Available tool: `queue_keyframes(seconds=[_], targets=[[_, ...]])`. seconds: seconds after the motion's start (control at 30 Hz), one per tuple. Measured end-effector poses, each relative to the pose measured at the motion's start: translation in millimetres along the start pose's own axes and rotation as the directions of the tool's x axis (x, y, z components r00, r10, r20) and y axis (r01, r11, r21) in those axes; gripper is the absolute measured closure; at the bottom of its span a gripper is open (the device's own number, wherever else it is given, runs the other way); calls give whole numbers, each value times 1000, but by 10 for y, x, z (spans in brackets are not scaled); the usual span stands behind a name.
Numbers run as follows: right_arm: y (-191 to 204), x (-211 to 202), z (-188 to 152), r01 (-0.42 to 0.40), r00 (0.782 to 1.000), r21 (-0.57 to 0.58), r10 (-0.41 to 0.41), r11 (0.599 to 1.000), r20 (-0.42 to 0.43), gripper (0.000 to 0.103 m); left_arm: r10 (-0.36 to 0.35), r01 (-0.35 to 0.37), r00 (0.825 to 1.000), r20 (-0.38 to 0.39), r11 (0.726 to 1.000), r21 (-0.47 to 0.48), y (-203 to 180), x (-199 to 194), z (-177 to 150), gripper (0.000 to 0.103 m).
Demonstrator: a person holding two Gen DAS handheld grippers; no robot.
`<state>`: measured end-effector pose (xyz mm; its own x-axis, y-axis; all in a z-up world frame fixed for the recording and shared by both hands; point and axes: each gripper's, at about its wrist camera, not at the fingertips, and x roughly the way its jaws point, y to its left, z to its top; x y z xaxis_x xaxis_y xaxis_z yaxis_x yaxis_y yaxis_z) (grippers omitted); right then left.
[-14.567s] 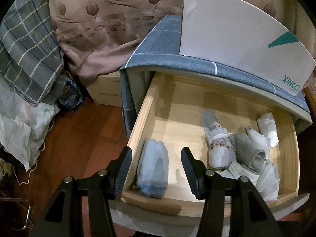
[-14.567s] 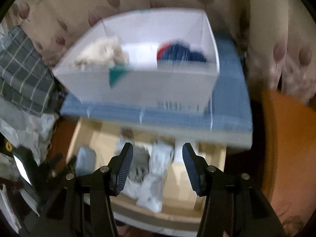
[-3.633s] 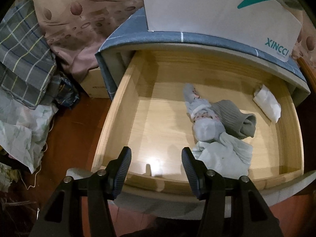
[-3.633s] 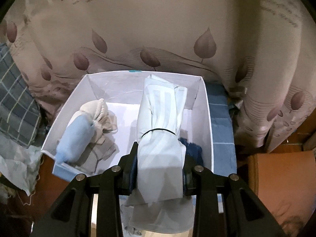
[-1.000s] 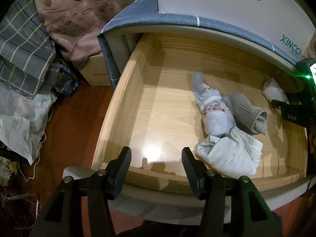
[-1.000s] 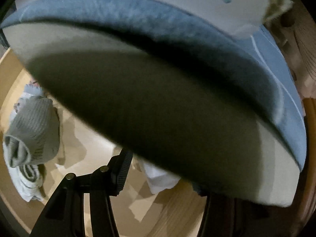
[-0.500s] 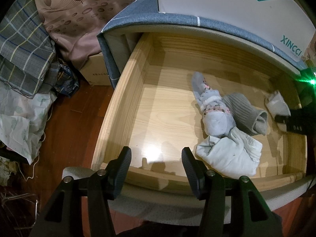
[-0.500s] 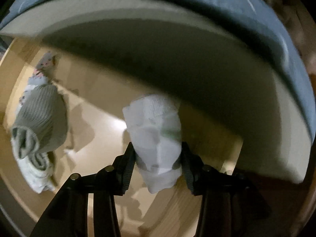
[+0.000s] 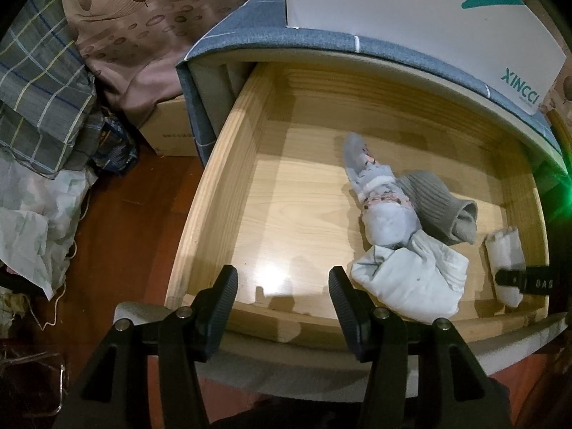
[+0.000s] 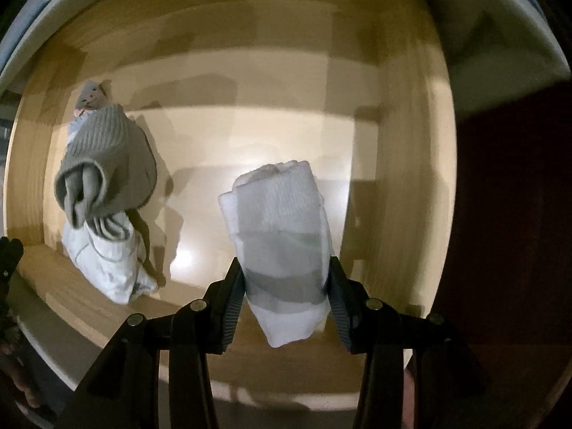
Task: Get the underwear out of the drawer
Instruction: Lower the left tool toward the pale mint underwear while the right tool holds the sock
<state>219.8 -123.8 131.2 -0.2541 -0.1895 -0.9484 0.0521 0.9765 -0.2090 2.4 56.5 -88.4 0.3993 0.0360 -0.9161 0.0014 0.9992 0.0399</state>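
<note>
The wooden drawer (image 9: 221, 178) stands pulled out. My right gripper (image 10: 286, 282) is shut on a small white rolled garment (image 10: 279, 228), which hangs above the drawer floor near the right wall; in the left wrist view that white roll (image 9: 506, 254) sits at the drawer's right front corner with a black finger across it. A grey ribbed roll (image 9: 436, 207), a pale floral roll (image 9: 379, 200) and a white bundle (image 9: 411, 279) lie together right of centre. My left gripper (image 9: 282, 286) hovers open over the drawer's front edge, with nothing between its fingers.
A white XINCCI shoe box (image 9: 411, 10) stands on the blue cloth-covered cabinet top (image 9: 250, 39) above the drawer. A cardboard box (image 9: 168, 132), plaid fabric (image 9: 39, 82) and white plastic bags (image 9: 32, 221) crowd the red wooden floor at left.
My right gripper shut on the white roll under the cabinet overhang, then carried it out toward the drawer's front right corner, rolling as it went. The left gripper stayed still.
</note>
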Motion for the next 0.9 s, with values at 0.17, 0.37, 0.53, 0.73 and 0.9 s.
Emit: queue_keyframes(seconds=[0.17, 0.37, 0.53, 0.73, 0.9], targets=[[-48, 0, -107, -9, 1000, 89, 10, 996, -10, 61, -1, 1, 1000, -10, 1000, 7, 2, 10, 16, 49], [-225, 19, -397, 2, 1000, 130, -3, 992, 6, 61, 9, -6, 999, -45, 997, 74, -115, 43, 38, 49], [95, 58, -494, 43, 998, 129, -48, 991, 35, 60, -6, 13, 998, -57, 992, 123, -238, -10, 87, 49], [263, 126, -588, 82, 994, 139, -91, 987, 65, 59, -141, 149, 982, -129, 987, 59, -351, -20, 241, 49], [362, 159, -744, 87, 992, 122, -97, 989, 85, 57, -219, 226, 947, -235, 974, 2, -464, 157, 311, 49]])
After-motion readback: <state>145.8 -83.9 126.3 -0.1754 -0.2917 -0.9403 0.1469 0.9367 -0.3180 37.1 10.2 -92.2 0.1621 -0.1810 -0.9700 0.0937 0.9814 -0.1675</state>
